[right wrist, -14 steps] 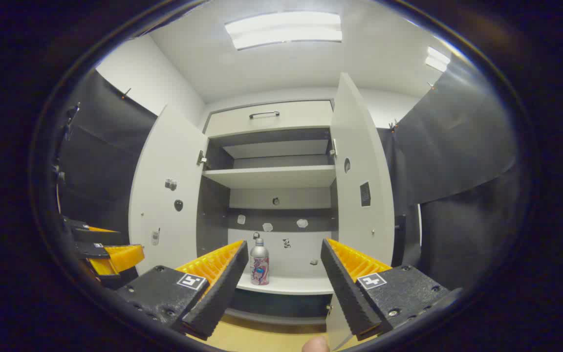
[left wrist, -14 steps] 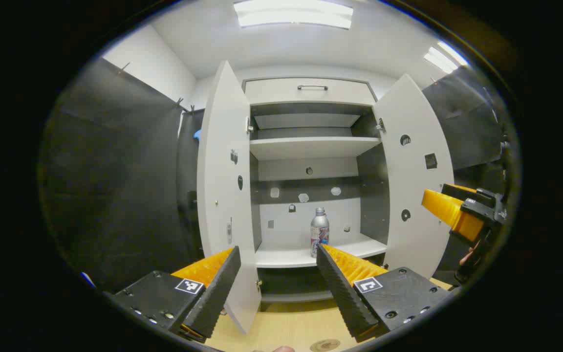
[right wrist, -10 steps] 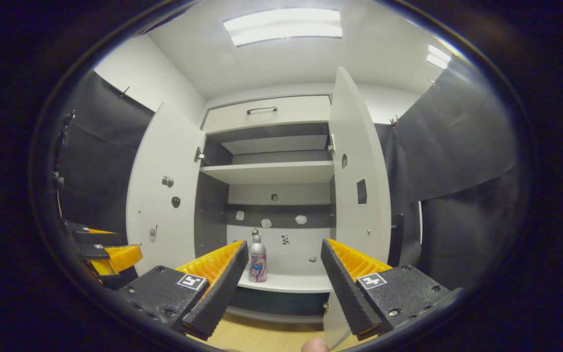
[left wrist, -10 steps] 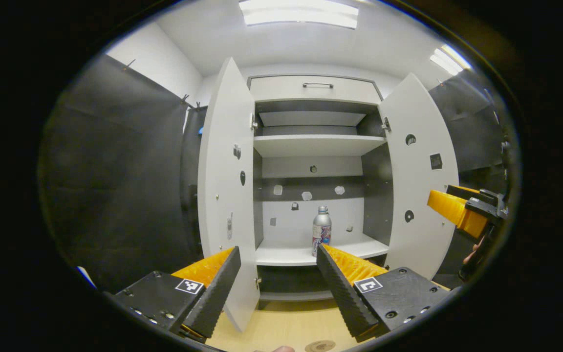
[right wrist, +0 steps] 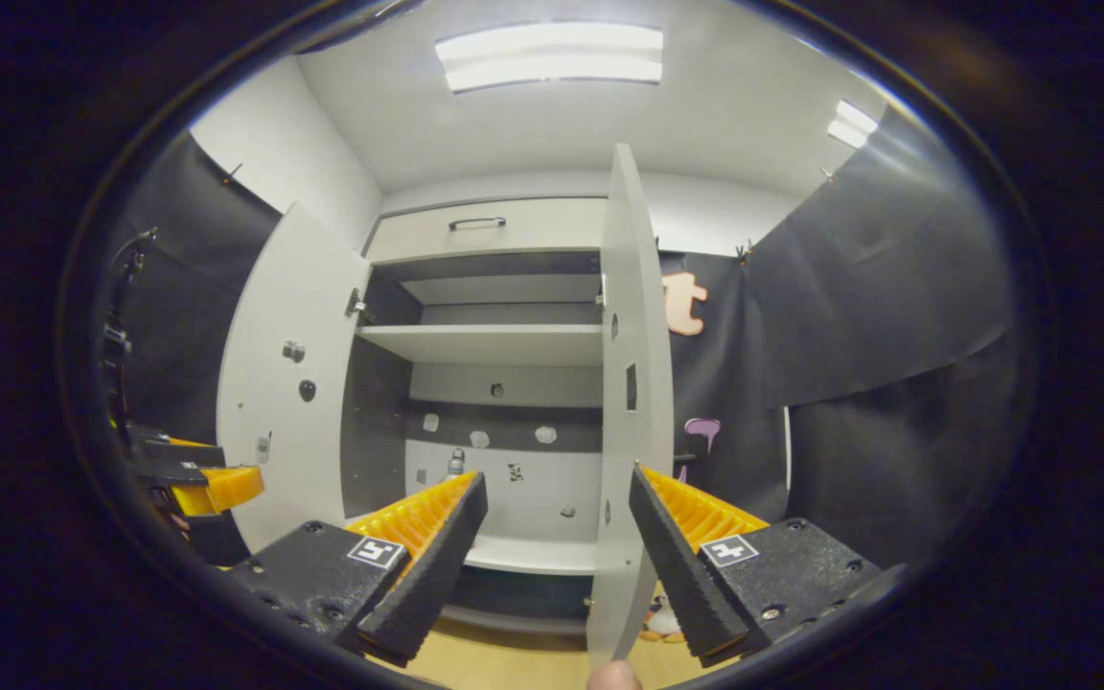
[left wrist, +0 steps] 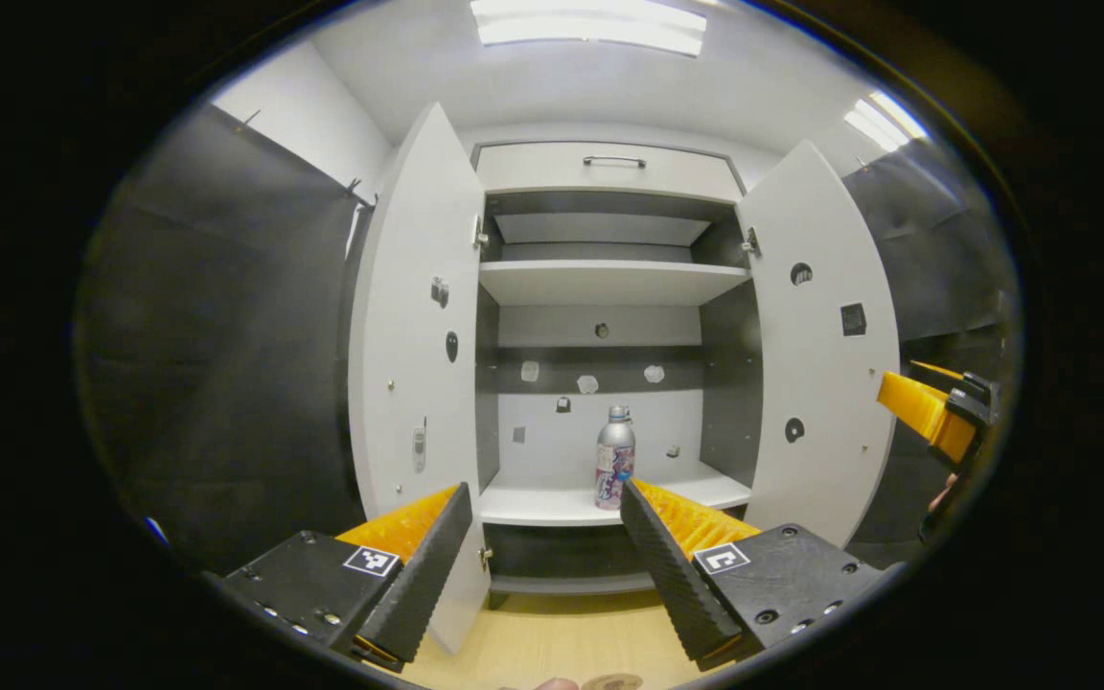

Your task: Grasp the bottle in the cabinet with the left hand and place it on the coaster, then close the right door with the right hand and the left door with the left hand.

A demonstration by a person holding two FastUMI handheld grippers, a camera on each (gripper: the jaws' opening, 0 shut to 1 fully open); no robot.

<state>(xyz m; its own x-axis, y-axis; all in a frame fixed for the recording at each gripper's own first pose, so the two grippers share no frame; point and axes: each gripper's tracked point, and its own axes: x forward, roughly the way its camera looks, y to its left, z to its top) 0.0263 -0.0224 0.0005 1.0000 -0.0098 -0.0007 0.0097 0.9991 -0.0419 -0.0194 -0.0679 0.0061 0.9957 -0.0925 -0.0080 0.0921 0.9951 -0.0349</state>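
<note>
The bottle (left wrist: 614,469) stands upright on the lower shelf (left wrist: 552,503) of the cabinet (left wrist: 600,287), both doors swung open, while left gripper (left wrist: 544,537) and right gripper (right wrist: 557,537) face the cabinet, jaws apart.

We note a shiny metal bottle (left wrist: 614,468), matt white cabinet doors (left wrist: 413,364), and ribbed orange plastic tongs (left wrist: 538,537).

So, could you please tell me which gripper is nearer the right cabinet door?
Right. The right gripper is open directly facing the right door's edge; the left gripper, also open, faces the bottle, with that door off to its side.
</note>
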